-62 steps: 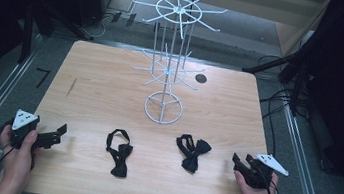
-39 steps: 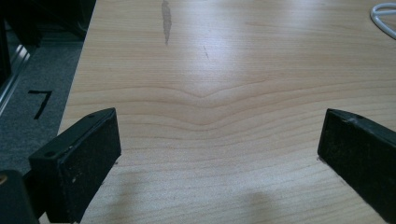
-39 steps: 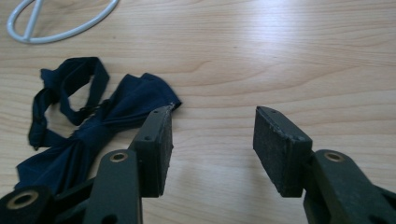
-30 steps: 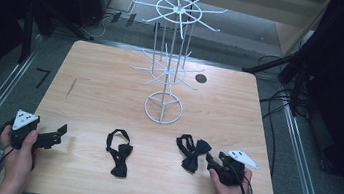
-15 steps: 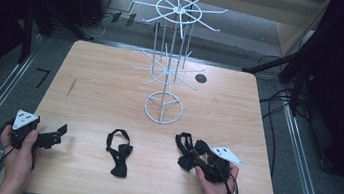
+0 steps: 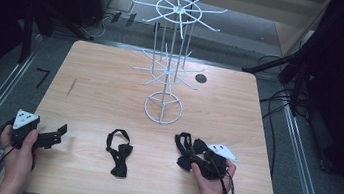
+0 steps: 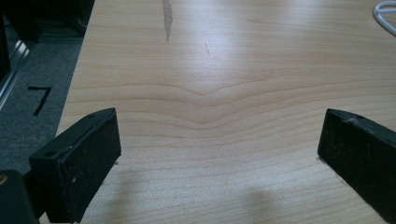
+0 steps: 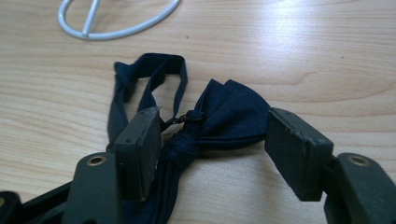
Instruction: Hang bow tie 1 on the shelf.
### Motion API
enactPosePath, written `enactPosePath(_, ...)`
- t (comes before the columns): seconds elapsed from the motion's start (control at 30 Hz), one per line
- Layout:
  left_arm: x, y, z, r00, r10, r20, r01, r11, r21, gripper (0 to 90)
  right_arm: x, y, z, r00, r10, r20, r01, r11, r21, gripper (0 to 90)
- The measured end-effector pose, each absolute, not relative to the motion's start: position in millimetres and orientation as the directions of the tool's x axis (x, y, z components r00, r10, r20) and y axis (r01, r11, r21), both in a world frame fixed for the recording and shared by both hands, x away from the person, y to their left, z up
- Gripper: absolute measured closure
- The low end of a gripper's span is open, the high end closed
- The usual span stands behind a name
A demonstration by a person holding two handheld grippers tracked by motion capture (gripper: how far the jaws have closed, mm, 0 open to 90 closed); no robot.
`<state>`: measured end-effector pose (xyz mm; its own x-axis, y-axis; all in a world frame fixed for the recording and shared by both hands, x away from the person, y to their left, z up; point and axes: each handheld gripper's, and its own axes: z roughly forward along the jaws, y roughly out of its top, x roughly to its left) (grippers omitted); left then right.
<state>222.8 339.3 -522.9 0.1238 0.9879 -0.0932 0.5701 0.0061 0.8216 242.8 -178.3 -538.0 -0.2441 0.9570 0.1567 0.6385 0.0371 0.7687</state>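
White wire display stand (image 6: 169,61) upright at the table's (image 6: 101,82) middle, ring base (image 8: 116,18) on the pale wood, thin spokes fanning from two tiers; small dark disc (image 6: 201,78) behind it toward the far edge; nothing stands between stand and the near row of things; black bow tie (image 6: 118,153) lies alone at near centre, strap looped, well apart from both grippers. Second bow tie (image 8: 219,121), dark navy cloth with a soft pleated knot and a thin strap loop, lies near right; right gripper (image 8: 210,149) sits over it, jaws spread to either side of the knot, left pad touching the strap, not pinching. Since two seconds ago the right gripper has come in from the table's right edge to this tie; left gripper (image 6: 49,136) unchanged at near left, jaws (image 7: 210,158) spread wide over bare wood grain; pads matte black, blocky.
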Motion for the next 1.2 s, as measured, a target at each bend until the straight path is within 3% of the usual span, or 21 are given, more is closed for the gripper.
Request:
enactPosePath(0.33, 223, 339, -523, 0.121, 0.988, -0.097, 0.578, 0.009, 0.816, 0.0, 247, -176, -542, -0.236, 0.962, 0.137, 0.680, 0.063, 0.730, 36.2)
enactPosePath(0.43, 223, 339, -523, 0.121, 0.988, -0.097, 0.576, 0.010, 0.817, 0.0, 243, -171, -541, -0.264, 0.962, 0.069, 0.673, 0.132, 0.728, 51.0)
enactPosePath(0.47, 223, 339, -523, 0.121, 0.988, -0.097, 0.576, 0.010, 0.817, 0.0, 243, -171, -541, -0.264, 0.962, 0.069, 0.673, 0.132, 0.728, 51.0)
enactPosePath(0.5, 223, 340, -523, 0.122, 0.988, -0.098, 0.576, 0.010, 0.817, 0.0, 242, -172, -541, -0.288, 0.956, 0.065, 0.668, 0.152, 0.728, 60.9)
enactPosePath(0.53, 223, 340, -523, 0.122, 0.988, -0.098, 0.576, 0.010, 0.817, 0.0, 242, -172, -541, -0.288, 0.956, 0.065, 0.668, 0.152, 0.728, 60.9)
enactPosePath(0.57, 223, 339, -523, 0.123, 0.988, -0.098, 0.576, 0.010, 0.818, 0.0, 242, -175, -540, -0.309, 0.947, 0.082, 0.669, 0.156, 0.727, 70.0)
enactPosePath(0.63, 223, 339, -523, 0.126, 0.987, -0.096, 0.579, 0.006, 0.815, 0.0, 242, -177, -540, -0.331, 0.939, 0.096, 0.666, 0.160, 0.728, 74.1)
enactPosePath(0.9, 225, 339, -523, 0.147, 0.984, -0.102, 0.584, -0.003, 0.812, 0.0, 238, -175, -538, -0.349, 0.936, 0.048, 0.614, 0.190, 0.766, 77.6)
enactPosePath(1.2, 226, 338, -523, 0.186, 0.977, -0.103, 0.575, -0.024, 0.818, 0.0, 232, -180, -523, -0.336, 0.939, 0.071, 0.518, 0.121, 0.847, 77.5)
